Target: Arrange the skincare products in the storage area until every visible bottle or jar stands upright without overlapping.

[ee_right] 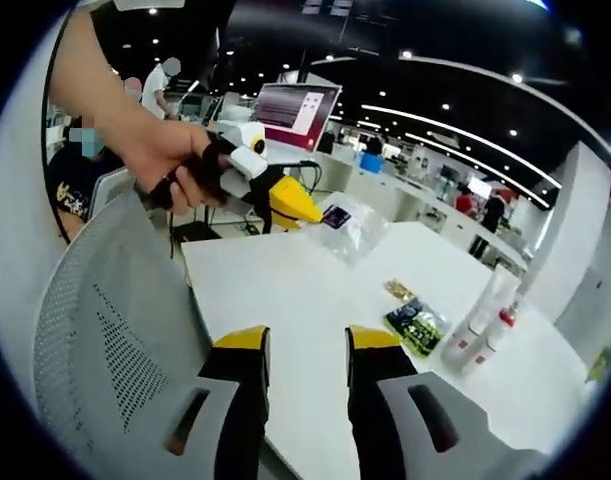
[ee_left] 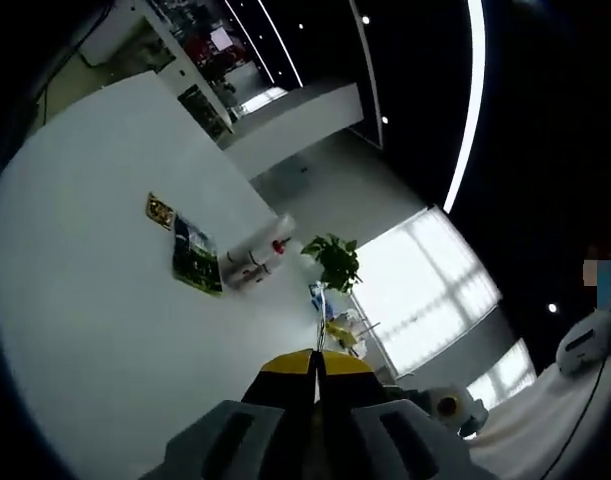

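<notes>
The left gripper had its jaws pressed together on nothing; in the right gripper view a hand held it raised beside a clear plastic bag; the right gripper hung with jaws apart above the white table; the bottles stood upright at the table's far side, beside a green packet.

Both grippers wore grey bodies with yellow-tipped black jaws; the left gripper, beyond the white table, carried a white-and-yellow box.
</notes>
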`<state>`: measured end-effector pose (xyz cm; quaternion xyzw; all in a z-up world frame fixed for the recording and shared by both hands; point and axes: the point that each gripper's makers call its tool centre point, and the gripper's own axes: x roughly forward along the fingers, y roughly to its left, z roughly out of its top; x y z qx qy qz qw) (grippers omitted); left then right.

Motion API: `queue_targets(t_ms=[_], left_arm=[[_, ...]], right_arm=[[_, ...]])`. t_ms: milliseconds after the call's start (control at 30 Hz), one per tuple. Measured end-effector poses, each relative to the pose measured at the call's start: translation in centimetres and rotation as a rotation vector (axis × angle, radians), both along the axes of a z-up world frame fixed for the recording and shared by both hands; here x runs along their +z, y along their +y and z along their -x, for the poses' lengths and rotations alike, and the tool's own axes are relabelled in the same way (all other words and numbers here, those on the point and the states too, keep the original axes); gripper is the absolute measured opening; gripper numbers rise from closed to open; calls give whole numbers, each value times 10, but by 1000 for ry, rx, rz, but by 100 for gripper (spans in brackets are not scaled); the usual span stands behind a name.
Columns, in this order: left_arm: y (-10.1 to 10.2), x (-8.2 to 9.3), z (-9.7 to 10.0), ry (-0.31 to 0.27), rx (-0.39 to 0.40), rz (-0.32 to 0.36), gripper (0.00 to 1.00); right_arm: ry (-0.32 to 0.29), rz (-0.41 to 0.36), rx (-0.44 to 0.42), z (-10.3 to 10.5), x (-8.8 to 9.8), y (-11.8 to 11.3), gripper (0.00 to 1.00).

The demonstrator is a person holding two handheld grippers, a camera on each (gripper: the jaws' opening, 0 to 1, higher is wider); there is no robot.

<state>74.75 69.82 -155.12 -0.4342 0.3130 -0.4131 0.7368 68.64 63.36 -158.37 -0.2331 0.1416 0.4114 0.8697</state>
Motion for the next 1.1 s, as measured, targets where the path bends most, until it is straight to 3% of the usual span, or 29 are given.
queue_targets(t_ms=[100, 267, 533, 900, 1100], left_arm=[[5, -2, -16, 81, 13, 15, 1], [12, 3, -47, 109, 18, 49, 1], [7, 5, -75, 134, -26, 42, 1], [10, -9, -109, 227, -77, 37, 1], [16, -17, -123, 250, -89, 11, 1]], right_arm=[[-4, 7, 3, 1, 0, -1, 19], [5, 13, 0, 0, -2, -1, 19], [20, 5, -13, -3, -3, -4, 17], [31, 39, -16, -2, -10, -5, 16], [55, 55, -26, -3, -16, -7, 16]])
